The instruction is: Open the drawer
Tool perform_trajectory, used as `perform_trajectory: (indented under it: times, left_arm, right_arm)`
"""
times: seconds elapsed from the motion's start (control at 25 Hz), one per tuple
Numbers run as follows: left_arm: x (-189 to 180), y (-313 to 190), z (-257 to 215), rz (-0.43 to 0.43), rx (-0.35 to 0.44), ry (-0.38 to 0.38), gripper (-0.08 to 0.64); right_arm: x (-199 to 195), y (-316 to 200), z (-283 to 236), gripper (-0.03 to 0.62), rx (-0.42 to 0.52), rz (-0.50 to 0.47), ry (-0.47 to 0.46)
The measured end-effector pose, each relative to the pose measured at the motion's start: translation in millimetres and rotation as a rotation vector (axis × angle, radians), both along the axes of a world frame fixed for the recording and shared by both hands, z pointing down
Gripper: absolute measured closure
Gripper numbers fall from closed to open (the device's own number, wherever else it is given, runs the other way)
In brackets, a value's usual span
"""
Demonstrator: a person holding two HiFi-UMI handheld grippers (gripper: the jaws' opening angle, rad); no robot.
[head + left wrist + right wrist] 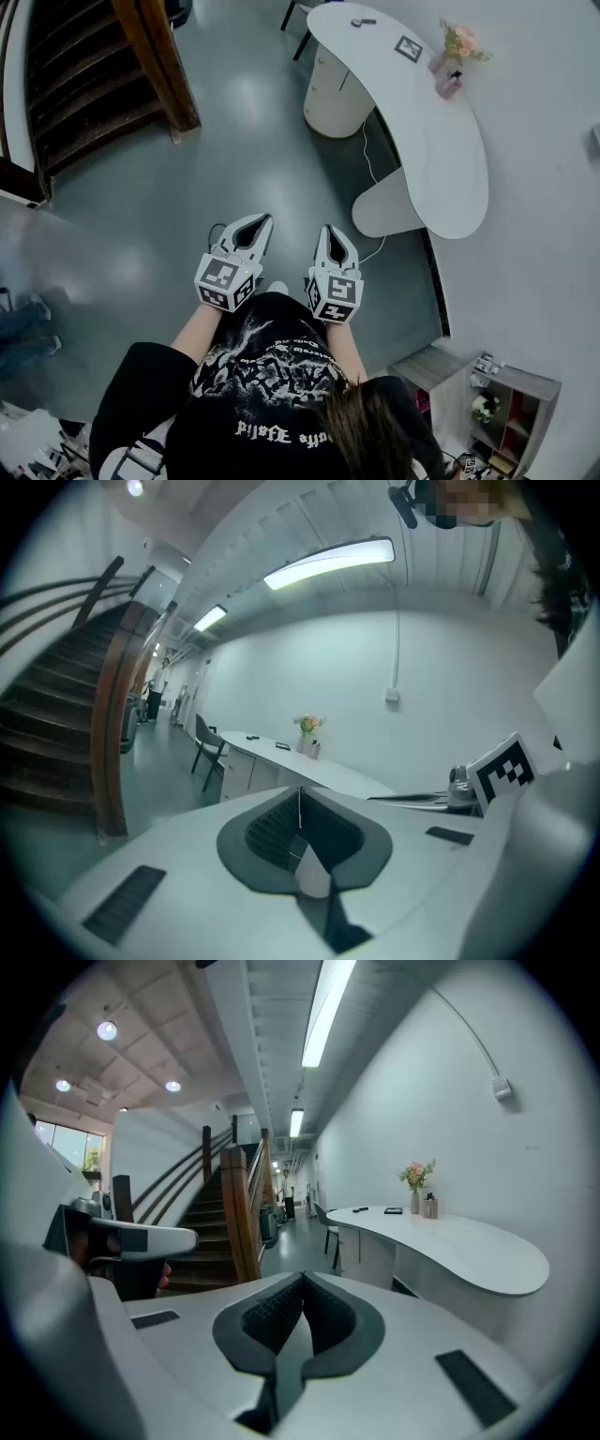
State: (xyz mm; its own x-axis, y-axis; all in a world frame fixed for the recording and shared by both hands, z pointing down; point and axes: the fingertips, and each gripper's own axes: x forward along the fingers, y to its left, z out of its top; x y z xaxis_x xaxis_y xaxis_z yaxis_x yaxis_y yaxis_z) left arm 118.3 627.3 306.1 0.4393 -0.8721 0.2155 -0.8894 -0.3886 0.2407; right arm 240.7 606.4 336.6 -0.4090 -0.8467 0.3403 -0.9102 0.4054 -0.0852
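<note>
Left gripper [300,794]: pads pressed flat together, nothing between them. Right gripper [302,1281]: the same, shut tight and empty. The two ride side by side, just apart, close in front of the person's body, noses tipped slightly down at the grey floor [187,178]. That reads as a carrying pose. There is nothing within reach to grip, so the jaws have no reason to be apart.

Outward from the tips: bare floor right below and ahead. Beyond the jaws and off to their right runs a curved white desk [441,159]. The drawer unit [361,1252] sits under the desk's far end, well apart from both grippers. I take that to be the target. Its fronts look closed, though no handle shows at this range. So the task looks unstarted; I'd say a walk across comes first, then opening one gripper to catch a drawer front.

On the desktop, far past the jaws, stands a vase of flowers [459,42]. Near it lies a square marker card [409,48]. To the left of the jaws rises a wooden staircase [84,84].

Writing? Each marker cube [225,281] carries black-and-white patterns, not words. The black shirt [272,375] has pale gothic lettering, upside down to the head camera, and I cannot read it reliably. No brand shows anywhere.
</note>
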Motion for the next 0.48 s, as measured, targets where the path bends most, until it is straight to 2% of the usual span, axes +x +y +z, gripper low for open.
perform_trajectory:
  times: [0.28, 0.48]
  left_arm:
    - [1.3, 4.5, -4.4, -0.016, 0.046, -0.053, 0.535]
    - [14.2, 2.2, -4.5, 0.008, 0.055, -0.079, 0.535]
  right_arm:
    - [7.4, 1.2, -1.9, 0.566, 0.024, 0.007, 0.000]
    - [15.9, -1.9, -4.6, 0.566, 0.043, 0.032, -0.050]
